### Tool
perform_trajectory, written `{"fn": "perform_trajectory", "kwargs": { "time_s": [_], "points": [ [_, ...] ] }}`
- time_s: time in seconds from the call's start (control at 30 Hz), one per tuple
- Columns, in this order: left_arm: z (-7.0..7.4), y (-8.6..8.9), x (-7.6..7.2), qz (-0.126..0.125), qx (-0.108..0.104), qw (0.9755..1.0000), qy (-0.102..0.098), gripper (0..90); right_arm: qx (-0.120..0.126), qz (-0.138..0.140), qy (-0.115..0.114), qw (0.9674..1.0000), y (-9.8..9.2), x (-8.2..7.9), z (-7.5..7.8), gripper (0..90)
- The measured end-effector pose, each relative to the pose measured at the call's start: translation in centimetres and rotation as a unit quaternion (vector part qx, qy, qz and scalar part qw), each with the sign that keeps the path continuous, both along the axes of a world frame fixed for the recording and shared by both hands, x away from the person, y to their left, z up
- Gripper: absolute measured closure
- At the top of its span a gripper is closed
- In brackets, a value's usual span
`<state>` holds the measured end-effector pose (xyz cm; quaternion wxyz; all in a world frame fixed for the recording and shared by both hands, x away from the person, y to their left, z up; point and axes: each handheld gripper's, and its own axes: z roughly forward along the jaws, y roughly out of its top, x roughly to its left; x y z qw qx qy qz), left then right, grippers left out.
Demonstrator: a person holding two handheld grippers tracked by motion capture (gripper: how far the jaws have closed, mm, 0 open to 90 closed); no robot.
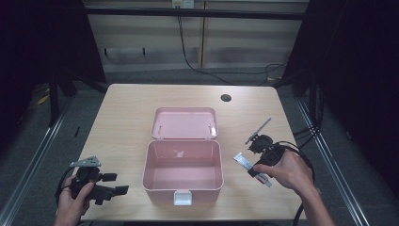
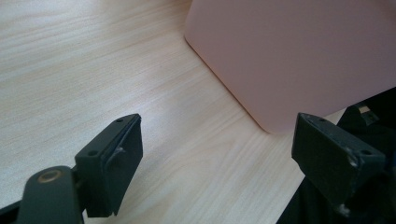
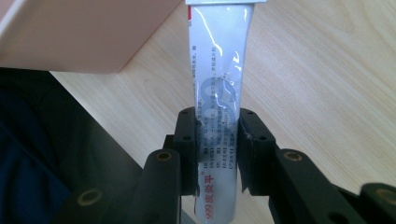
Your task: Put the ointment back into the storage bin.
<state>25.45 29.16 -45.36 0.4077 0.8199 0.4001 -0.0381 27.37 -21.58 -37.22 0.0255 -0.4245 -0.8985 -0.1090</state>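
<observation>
My right hand-held gripper (image 3: 217, 144) pinches a soft, light ointment tube (image 3: 219, 88) mid-body; probably slippery. My left hand-held gripper (image 2: 217, 154) stands wide.

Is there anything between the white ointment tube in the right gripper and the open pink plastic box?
Nothing visible. The white ointment tube and the open pink plastic box are separated by bare wooden table.
</observation>
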Motion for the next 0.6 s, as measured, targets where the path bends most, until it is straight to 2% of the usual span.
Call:
{"fn": "perform_trajectory", "kwargs": {
  "time_s": [0.6],
  "points": [
    [0.0,0.0,0.0,0.000,0.000,1.0000,0.000,16.5,0.004,0.015,-0.008,0.9998,0.5,0.0,2.2,71.9]
  ]
}}
